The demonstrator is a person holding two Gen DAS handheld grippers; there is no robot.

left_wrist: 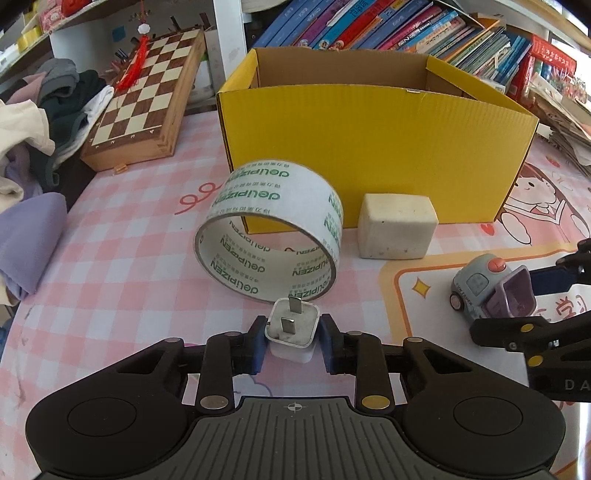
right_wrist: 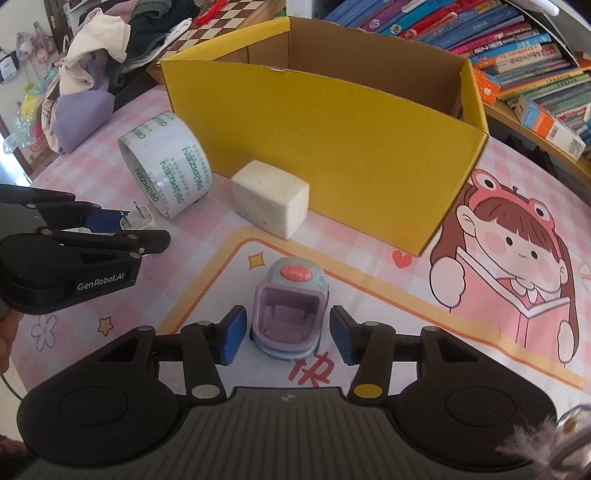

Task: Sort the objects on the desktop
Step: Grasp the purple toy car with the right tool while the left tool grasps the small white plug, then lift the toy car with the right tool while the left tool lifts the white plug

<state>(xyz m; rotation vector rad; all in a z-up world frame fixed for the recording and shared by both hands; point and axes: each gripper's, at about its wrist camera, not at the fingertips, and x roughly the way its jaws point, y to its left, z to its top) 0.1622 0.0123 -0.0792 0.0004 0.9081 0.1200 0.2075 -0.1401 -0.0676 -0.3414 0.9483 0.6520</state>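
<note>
**Both tongs low on the table, one around a plug, one around a toy truck**

The table [left_wrist: 122, 258] wears a smooth pink-checked cloth printed with a cartoon girl reading. At its back stands the yellow box [left_wrist: 369, 155], ribbed corrugated card, open at the top, brown inside. Behind it lean rows of glossy books [left_wrist: 388, 29]; to the left lie a wooden chessboard [left_wrist: 144, 96] and a soft heap of clothes [left_wrist: 44, 122].

In front of the box's left corner, the tape roll [left_wrist: 273, 236] stands on its edge, a broad white ring printed with green letters. Just beside it on the right, close to the box wall, sits the block [left_wrist: 397, 225], a cream, rounded, speckled, spongy-looking brick.

The toy truck [right_wrist: 290, 310] is smooth plastic, pale blue with a lilac scoop and an orange knob on the roof. It stands on the cloth between the blue pads of the right gripper [right_wrist: 288, 334], whose jaws are spread wider than the toy, gaps on both sides.

The plug [left_wrist: 293, 328], a small white cube with two flat metal prongs pointing up, sits between the pads of the left gripper [left_wrist: 293, 341]. The jaws are nearly closed to its sides, but whether they actually pinch it I cannot tell.
</note>
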